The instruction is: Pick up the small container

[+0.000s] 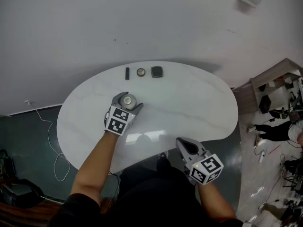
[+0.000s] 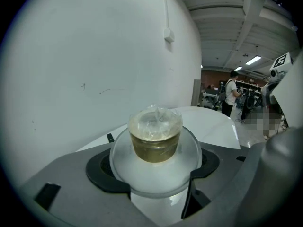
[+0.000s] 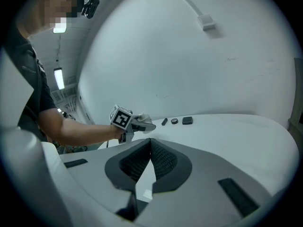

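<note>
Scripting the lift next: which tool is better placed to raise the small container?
Left. The left tool clamps the small container by its rim; the right tool is shut, empty, at the near edge of the table.

No words, brands or numbers are readable; the left gripper and right gripper carry only black-and-white square markers

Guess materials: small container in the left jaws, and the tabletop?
small container: likely clear plastic, glossy; see-through yellowish wall, crinkled film-like top.
tabletop: white with faint grey veins and shiny reflections; marble or marble-look laminate, cannot tell which.
</note>
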{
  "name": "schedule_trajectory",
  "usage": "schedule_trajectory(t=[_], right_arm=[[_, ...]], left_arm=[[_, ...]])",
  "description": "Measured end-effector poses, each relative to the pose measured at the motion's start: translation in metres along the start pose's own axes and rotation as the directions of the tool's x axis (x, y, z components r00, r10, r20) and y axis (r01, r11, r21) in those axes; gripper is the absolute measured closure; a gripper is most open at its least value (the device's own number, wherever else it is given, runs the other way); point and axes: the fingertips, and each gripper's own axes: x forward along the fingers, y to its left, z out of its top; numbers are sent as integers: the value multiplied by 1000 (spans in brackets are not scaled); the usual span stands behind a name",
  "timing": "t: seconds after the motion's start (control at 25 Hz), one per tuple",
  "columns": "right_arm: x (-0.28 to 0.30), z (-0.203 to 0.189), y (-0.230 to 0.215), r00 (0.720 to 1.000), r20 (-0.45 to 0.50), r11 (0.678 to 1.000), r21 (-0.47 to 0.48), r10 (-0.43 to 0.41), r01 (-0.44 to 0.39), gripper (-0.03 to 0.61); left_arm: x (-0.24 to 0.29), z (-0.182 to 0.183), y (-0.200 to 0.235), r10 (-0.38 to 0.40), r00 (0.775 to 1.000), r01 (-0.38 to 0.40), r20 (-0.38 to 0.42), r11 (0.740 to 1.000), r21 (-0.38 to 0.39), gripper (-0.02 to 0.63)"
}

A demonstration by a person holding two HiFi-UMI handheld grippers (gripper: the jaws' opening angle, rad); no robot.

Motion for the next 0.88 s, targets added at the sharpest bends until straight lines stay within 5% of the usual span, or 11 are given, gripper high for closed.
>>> schedule_trajectory(t=[0.32, 0.88], right_arm=[[8, 30, 3, 996, 58, 997, -41, 71, -68, 583], [31, 65, 40, 972, 117, 976, -101, 205, -194, 583]], left_arm=[[-67, 22, -30, -46, 998, 47, 32, 998, -46, 267], [-162, 33, -55, 31, 999, -28, 41, 998, -61, 267]])
